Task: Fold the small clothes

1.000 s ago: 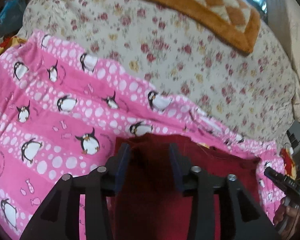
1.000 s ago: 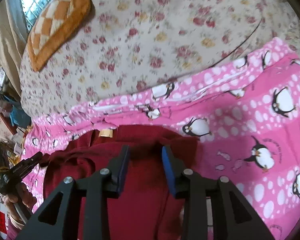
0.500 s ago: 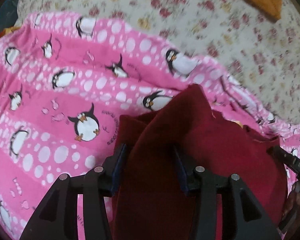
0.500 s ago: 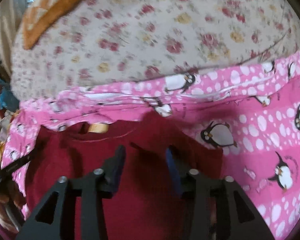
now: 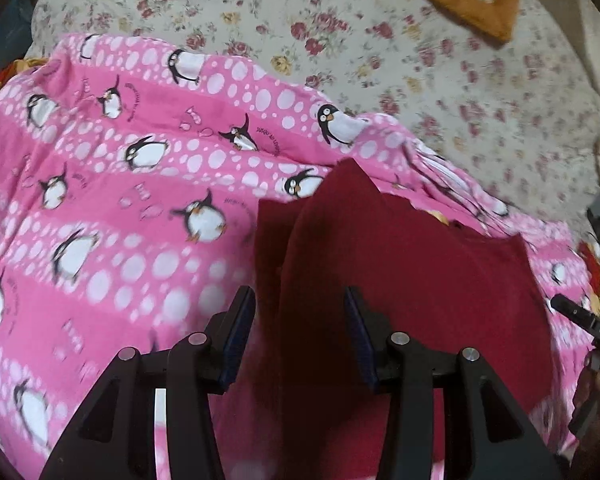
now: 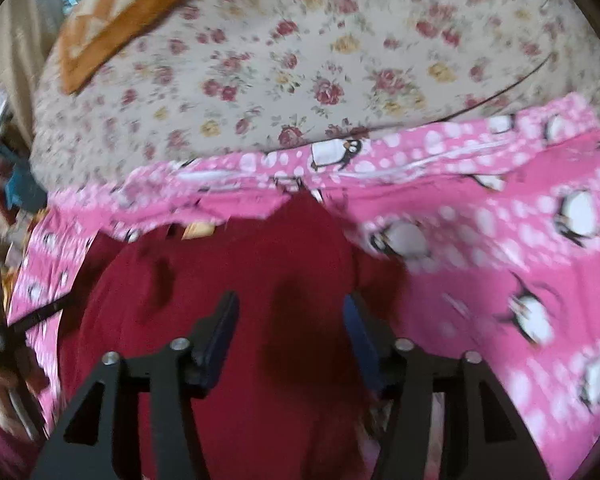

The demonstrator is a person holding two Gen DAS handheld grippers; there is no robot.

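While a floral bedsheet (image 5: 440, 92) fills twelve o'clock, a pink penguin blanket (image 5: 120, 200) is spread below it. A dark red garment (image 5: 420, 280) is laid there, apparently pinched by the parted left gripper (image 5: 300, 336) and right gripper (image 6: 290, 340).

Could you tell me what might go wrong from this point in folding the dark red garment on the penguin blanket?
1. The dark red garment rises in a loose peak between the open jaws of the left hand-held gripper; unheld, the fold may slump off line.
2. The right hand-held gripper is also open over it, so nothing pins the cloth.
3. The penguin blanket beneath is rumpled; closing low could pinch it too.
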